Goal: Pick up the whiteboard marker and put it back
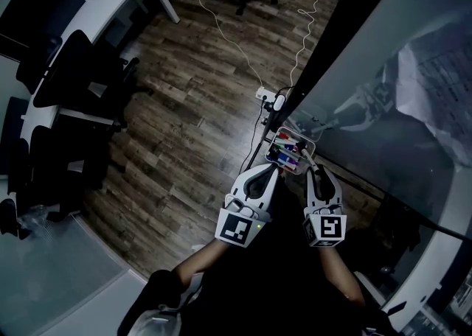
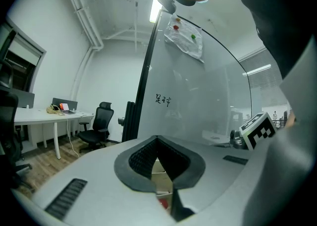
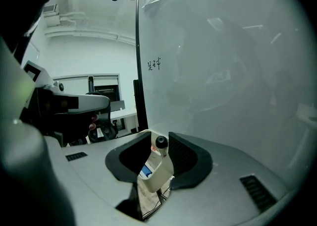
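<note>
Clamped in right hand-held gripper [image 3: 159, 144]: whiteboard marker [image 3: 156, 170], white body, black tip up, blue label showing; held close before whiteboard [image 3: 223, 71], by the edge of marker tray [image 1: 279, 134]; left hand-held gripper [image 2: 157, 140] pinched together at its tips, nothing between, pointing at same tray; wooden floor [image 1: 192, 91] below.

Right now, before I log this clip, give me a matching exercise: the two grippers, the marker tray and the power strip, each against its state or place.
Column one:
1 left gripper
2 right gripper
3 marker tray
4 power strip

Column two:
A on the wooden floor
B closed on the whiteboard marker
C by the whiteboard, just ahead of both grippers
D jaws together, holding nothing

Pairs: 1-D, 2-B, 3-C, 4-A
</note>
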`<action>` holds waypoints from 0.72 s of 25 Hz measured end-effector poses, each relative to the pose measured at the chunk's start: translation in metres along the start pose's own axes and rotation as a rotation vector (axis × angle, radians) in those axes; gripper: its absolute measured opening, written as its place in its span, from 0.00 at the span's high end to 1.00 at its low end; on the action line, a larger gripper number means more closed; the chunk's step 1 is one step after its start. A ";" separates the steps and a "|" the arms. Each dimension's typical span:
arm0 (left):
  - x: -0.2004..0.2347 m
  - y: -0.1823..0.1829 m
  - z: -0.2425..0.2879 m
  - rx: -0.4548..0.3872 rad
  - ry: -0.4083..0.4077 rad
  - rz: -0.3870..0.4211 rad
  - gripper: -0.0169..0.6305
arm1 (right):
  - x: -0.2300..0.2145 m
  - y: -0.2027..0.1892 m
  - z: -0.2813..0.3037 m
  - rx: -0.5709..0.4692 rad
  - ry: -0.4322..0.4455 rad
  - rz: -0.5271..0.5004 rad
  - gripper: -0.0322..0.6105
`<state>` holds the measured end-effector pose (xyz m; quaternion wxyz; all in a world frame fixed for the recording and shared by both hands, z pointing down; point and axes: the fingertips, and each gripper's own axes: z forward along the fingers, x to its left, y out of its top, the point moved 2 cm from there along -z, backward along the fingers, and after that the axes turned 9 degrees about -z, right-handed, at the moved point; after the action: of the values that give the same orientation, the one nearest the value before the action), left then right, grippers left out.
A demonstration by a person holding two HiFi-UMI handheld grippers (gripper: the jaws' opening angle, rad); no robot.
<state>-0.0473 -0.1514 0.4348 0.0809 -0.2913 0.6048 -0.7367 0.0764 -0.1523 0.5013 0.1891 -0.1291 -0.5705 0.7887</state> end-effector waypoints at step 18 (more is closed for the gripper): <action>-0.017 0.002 -0.012 -0.015 -0.033 0.015 0.96 | 0.000 0.023 -0.028 -0.093 -0.060 -0.008 0.80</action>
<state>-0.0405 -0.1334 0.4266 0.0940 -0.2996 0.6110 -0.7267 0.0850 -0.1352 0.4702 0.1689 -0.1118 -0.6126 0.7640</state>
